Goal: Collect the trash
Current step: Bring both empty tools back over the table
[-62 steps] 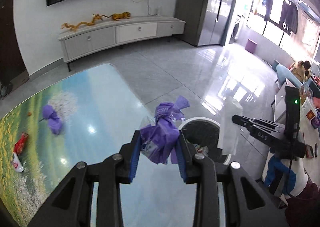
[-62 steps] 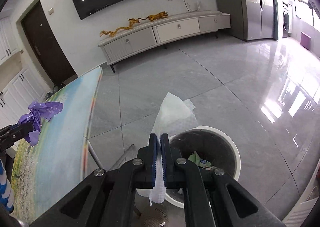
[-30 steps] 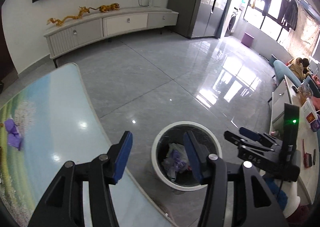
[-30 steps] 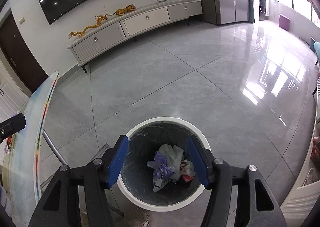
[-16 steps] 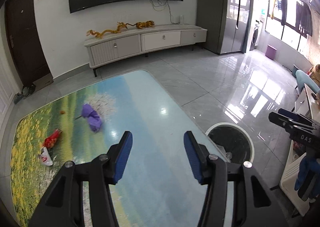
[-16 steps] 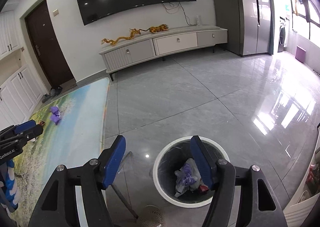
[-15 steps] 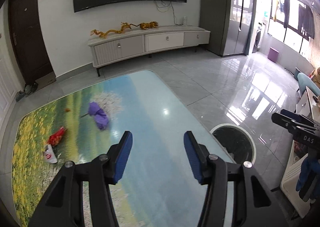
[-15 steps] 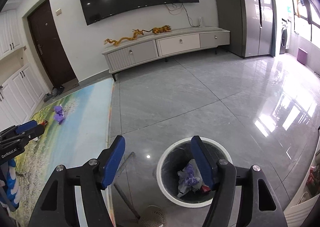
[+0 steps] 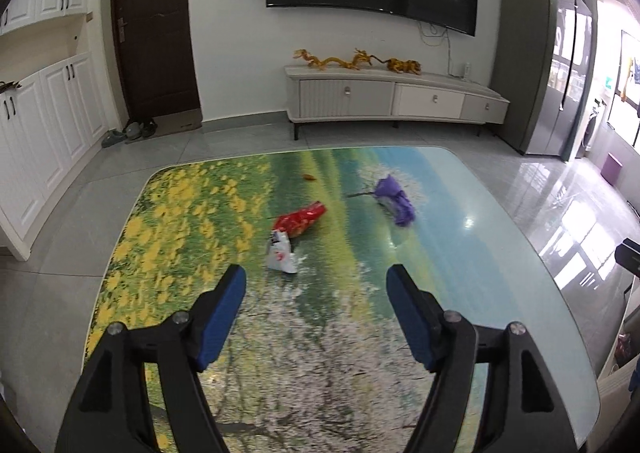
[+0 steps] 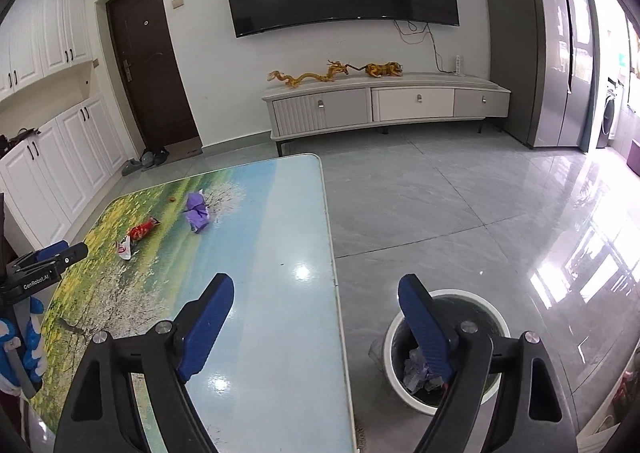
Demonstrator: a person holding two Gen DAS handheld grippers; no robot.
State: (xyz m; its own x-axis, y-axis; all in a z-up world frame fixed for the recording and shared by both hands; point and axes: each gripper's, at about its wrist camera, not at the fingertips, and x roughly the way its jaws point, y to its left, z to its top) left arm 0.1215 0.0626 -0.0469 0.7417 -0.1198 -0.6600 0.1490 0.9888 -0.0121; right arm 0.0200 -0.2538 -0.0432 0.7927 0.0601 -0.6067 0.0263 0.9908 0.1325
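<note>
Both pairs of jaws are spreading wider with nothing between them. The left gripper (image 9: 316,285) hangs over the near part of the counter (image 9: 500,293), aimed toward the litter; the right gripper (image 10: 314,299) sits above the counter's right edge, with the bin (image 10: 390,365) on the floor just beyond its right jaw.

The rubbish lies mid-counter: a red snack wrapper (image 9: 301,219) touching a white packet (image 9: 281,252) at its near end, and well to the right a crumpled purple bag (image 9: 394,201). A tiny orange scrap (image 9: 309,176) sits farther back.

All look feather-light, soft and crinkly, likely slick film that slides on the glossy top. Pinch each at its raised, bunched fold, not a flat edge
</note>
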